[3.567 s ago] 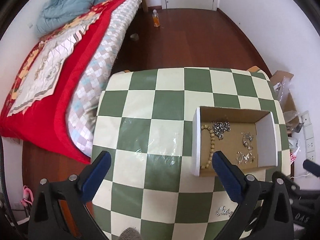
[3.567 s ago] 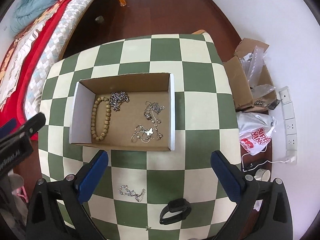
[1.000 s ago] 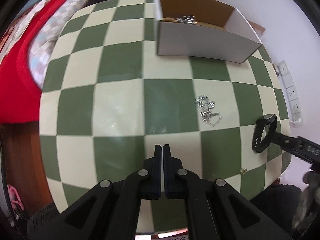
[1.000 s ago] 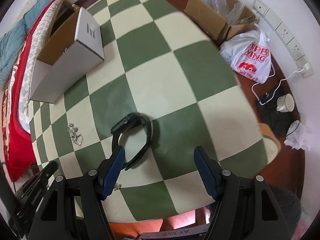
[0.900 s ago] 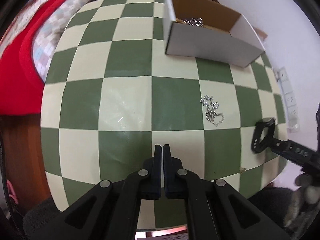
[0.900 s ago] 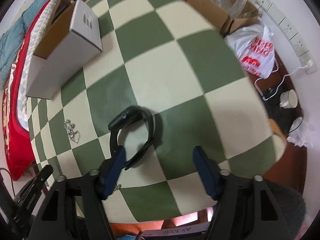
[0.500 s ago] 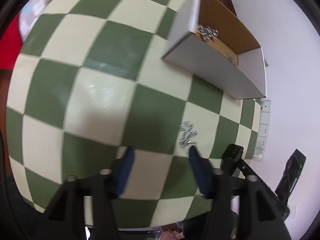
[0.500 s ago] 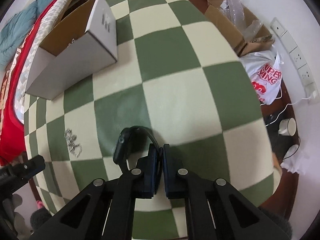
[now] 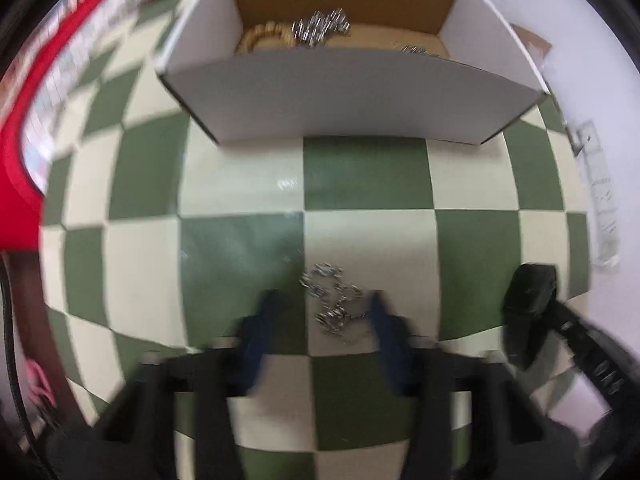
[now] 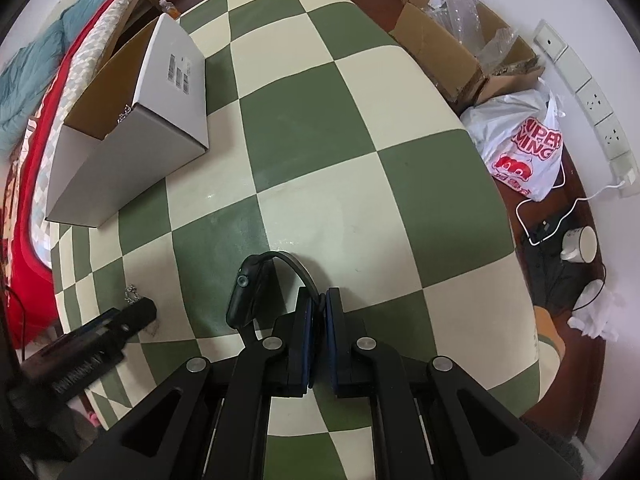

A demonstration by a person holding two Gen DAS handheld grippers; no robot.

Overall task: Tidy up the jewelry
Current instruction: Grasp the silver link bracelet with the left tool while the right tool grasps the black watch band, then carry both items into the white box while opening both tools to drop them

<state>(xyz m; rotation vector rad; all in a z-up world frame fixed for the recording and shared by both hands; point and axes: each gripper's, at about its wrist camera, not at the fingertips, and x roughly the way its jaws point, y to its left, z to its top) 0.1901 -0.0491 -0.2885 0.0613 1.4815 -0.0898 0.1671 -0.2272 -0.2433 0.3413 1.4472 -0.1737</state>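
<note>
A silver chain (image 9: 334,304) lies on the green and cream checked table (image 9: 360,176). My left gripper (image 9: 326,312) is open, its blue-padded jaws on either side of the chain; the view is blurred. A white cardboard box (image 9: 352,96) holding a bead bracelet (image 9: 260,38) and silver pieces (image 9: 320,26) stands beyond it. My right gripper (image 10: 319,306) is shut on the strap of a black watch (image 10: 250,288) near the table's front edge. The watch also shows at the right of the left wrist view (image 9: 528,296). The left gripper's tip (image 10: 132,312) shows over the chain (image 10: 131,293).
The box (image 10: 132,140) stands at the table's left side in the right wrist view. A bed with a red cover (image 10: 24,184) lies beyond it. On the floor to the right are an open carton (image 10: 452,52), a plastic bag (image 10: 524,148) and a cable (image 10: 560,208).
My left gripper has opened further and come down around the silver chain, nearer the box. My right gripper stays shut on the watch strap and has shifted slightly.
</note>
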